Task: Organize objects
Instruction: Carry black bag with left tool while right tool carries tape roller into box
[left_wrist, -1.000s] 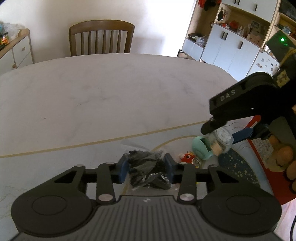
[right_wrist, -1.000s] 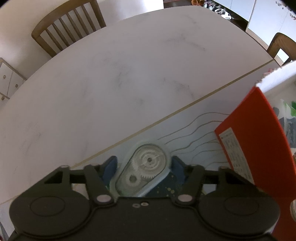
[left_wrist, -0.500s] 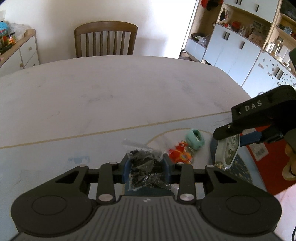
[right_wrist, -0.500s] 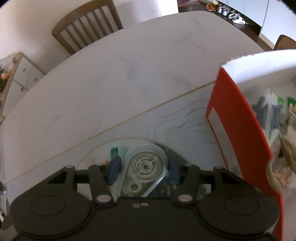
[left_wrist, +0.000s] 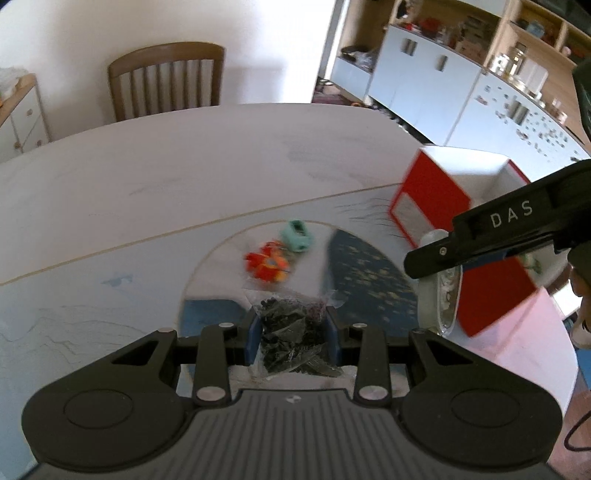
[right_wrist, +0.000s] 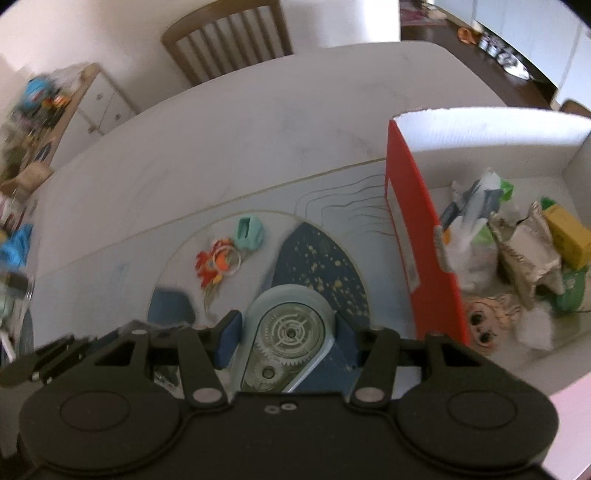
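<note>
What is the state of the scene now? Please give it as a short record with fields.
left gripper: shut on a clear bag of small black parts
right gripper: shut on a clear correction tape dispenser, gears visible inside
box: red outside, white inside, open top, already holds several items
loose on mat: teal sharpener-like item, red-orange keychain toy
surface: white table with a printed mat
background: wooden chair
</note>
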